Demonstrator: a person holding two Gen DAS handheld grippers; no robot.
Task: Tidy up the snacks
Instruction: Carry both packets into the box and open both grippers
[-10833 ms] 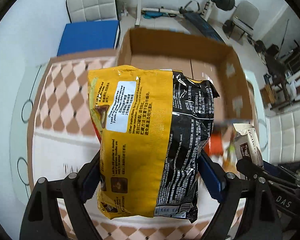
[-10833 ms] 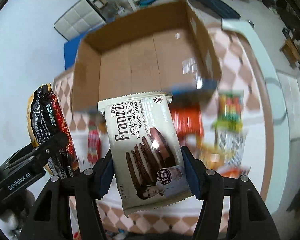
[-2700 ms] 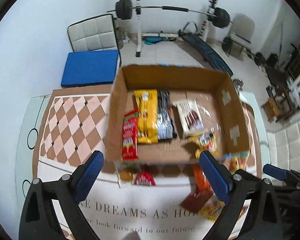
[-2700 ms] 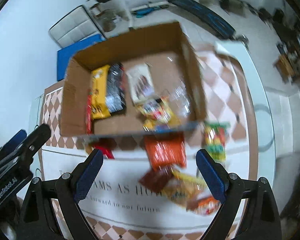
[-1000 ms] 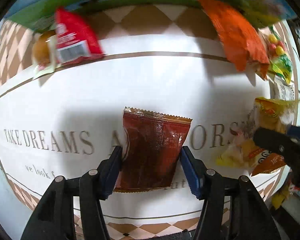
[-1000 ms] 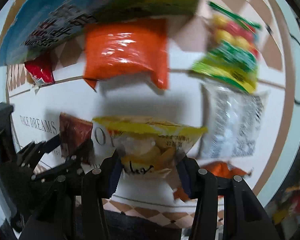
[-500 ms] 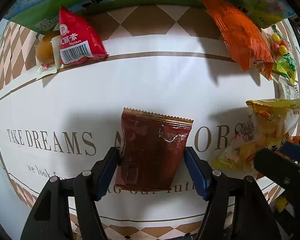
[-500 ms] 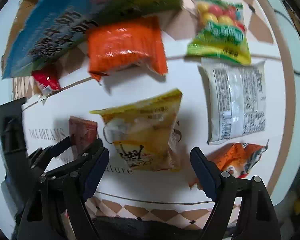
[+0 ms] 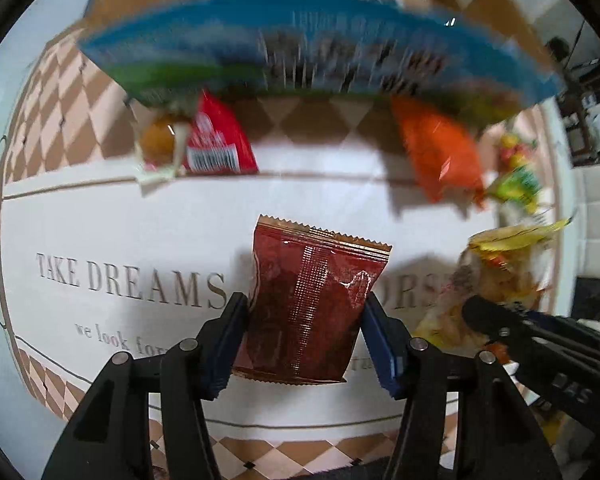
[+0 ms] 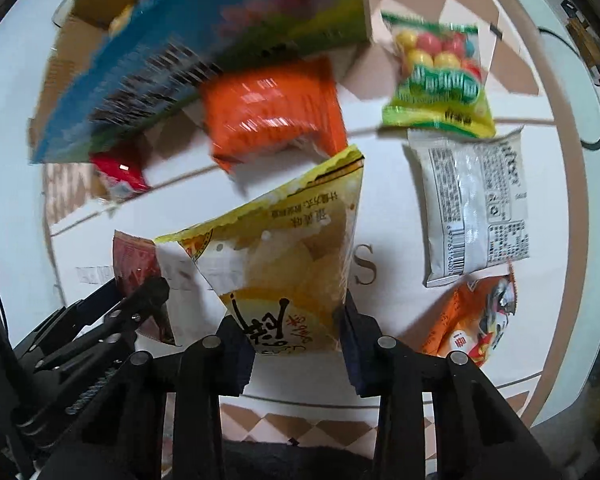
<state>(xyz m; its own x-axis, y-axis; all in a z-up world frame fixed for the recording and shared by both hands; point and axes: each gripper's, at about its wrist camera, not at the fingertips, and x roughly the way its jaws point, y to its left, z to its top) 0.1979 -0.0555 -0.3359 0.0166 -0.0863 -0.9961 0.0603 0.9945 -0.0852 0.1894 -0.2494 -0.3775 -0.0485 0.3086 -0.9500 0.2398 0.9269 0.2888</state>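
From the left wrist camera, the left gripper has its two fingers pressed on the sides of a dark red packet, low down near its bottom edge. The packet sits in front of the big cardboard box, over the white cloth with the words. It looks thin, light and crinkly, so it should bend and may slip; holding it by both side edges looks like a good way. The box is very blurry here and its top is cut off, so what lies inside is hard to tell. A small red bag and an orange bag lie just in front of the box, both smeared. From the right wrist camera, the right gripper has its fingers closed on the lower part of a yellow chip bag, which tilts up toward the box. It looks puffy and light, and the chips inside could break if squeezed hard. It hides part of the orange bag. Right of the box front lie a bag of candy balls and a white packet. Another orange bag near the right gripper is partly hidden. I cannot tell if either packet is off the cloth.
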